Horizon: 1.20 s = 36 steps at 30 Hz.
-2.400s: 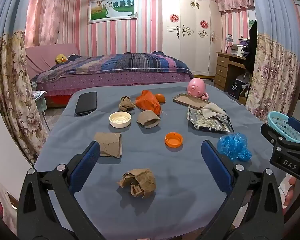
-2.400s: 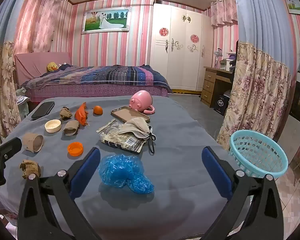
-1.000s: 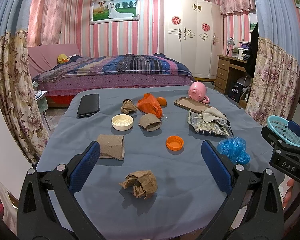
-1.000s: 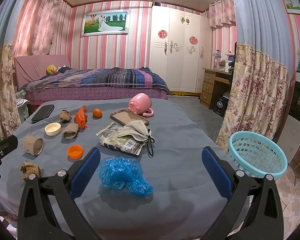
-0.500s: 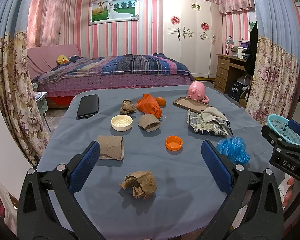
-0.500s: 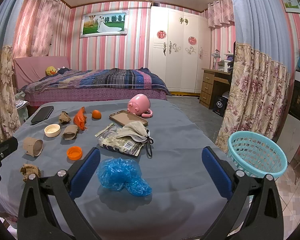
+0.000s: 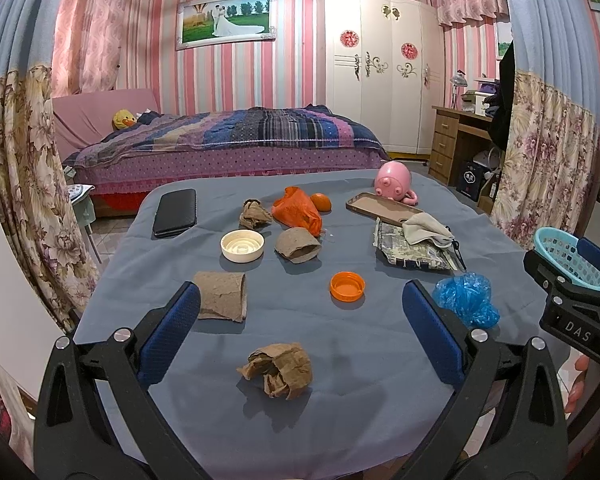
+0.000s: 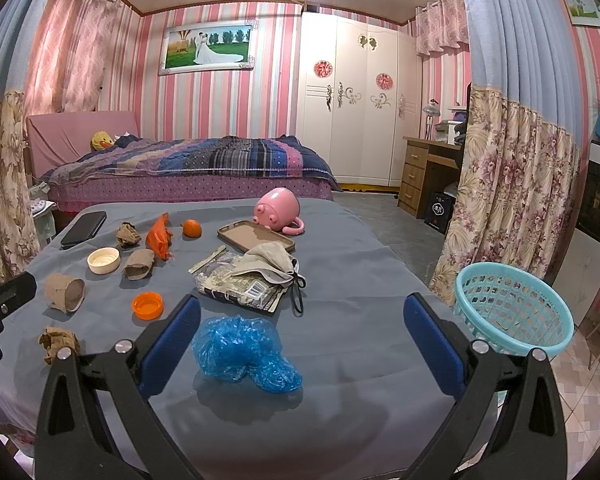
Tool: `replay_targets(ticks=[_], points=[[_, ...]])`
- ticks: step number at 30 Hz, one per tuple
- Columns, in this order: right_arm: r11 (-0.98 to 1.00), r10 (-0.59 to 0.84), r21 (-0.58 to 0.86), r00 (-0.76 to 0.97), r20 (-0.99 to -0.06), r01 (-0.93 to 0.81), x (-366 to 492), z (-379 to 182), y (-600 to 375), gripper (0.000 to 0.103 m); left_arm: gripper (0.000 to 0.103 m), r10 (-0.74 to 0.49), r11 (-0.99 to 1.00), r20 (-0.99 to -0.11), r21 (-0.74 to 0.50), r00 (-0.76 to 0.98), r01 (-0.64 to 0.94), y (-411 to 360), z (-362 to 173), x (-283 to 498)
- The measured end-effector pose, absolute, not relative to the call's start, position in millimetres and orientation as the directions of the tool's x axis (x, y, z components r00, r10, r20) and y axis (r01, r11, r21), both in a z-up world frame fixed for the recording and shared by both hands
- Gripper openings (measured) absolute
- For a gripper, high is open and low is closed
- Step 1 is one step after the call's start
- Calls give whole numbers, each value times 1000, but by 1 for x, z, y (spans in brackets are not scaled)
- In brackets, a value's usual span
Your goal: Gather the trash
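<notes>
Pink-striped walls (image 8: pixel 228 120), bed (image 8: pixel 204 168) (plaid quilt), white wardrobe (image 8: pixel 356 108)

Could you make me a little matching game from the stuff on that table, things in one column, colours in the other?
Things:
1. bottle cap
2. crumpled plastic bag
3. pig-shaped mug
4. phone

Colours:
A. pink
B. black
C. orange
D. blue

Pairs: 1-C, 2-D, 3-A, 4-B
</notes>
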State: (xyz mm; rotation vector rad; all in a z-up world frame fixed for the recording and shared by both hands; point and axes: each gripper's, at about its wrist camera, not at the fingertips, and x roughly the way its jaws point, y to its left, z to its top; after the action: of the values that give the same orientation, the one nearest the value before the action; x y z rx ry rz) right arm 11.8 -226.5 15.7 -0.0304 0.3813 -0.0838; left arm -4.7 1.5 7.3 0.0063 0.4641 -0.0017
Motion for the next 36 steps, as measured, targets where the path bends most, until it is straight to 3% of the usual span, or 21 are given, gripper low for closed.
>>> replay_targets(ticks=[28, 36], points=[[995, -102, -32, 927, -360, 97, 14, 18, -238, 99, 98, -27, 1000, -473, -16, 881, 22, -2, 5, 0], [992, -122, -7, 939, -320, 127, 17, 19, -251, 99, 98, -19, 1000, -498, -24, 867, 9, 5, -8, 8]])
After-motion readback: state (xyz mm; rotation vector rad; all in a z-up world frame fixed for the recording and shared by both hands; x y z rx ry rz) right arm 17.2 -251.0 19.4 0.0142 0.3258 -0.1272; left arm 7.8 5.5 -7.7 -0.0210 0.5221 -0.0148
